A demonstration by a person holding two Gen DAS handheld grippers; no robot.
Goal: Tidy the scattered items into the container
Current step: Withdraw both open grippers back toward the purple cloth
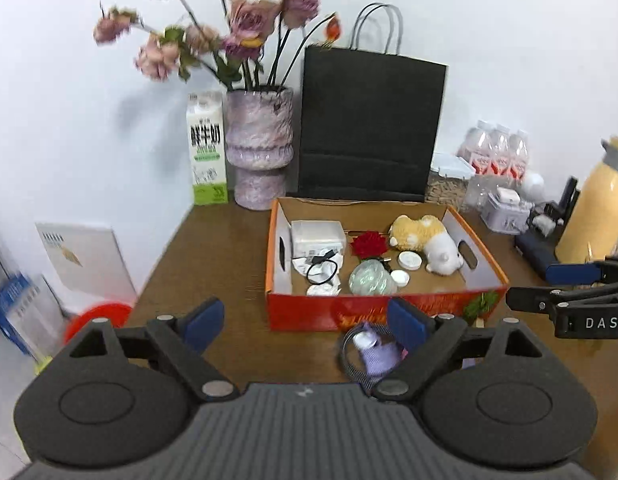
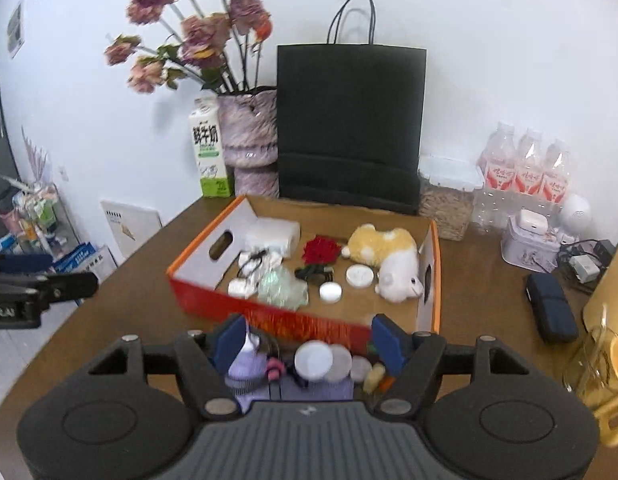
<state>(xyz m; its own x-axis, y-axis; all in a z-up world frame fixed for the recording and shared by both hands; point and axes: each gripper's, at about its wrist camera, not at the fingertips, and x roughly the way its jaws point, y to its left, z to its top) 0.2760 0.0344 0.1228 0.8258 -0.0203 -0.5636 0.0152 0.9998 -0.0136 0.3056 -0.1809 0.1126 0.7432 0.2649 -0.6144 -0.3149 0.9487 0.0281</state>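
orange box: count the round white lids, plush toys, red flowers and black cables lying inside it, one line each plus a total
round white lids: 2
plush toy: 1
red flower: 1
black cable: 1
total: 5

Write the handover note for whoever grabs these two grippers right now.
Left gripper: open, empty.
Right gripper: open, empty.
Orange box on the table, already holding the plush toy, red rose, white box, black cable, clear wrapped item and two white lids.
Left: the lavender item, white round lids and small bits on the table in front of the box.
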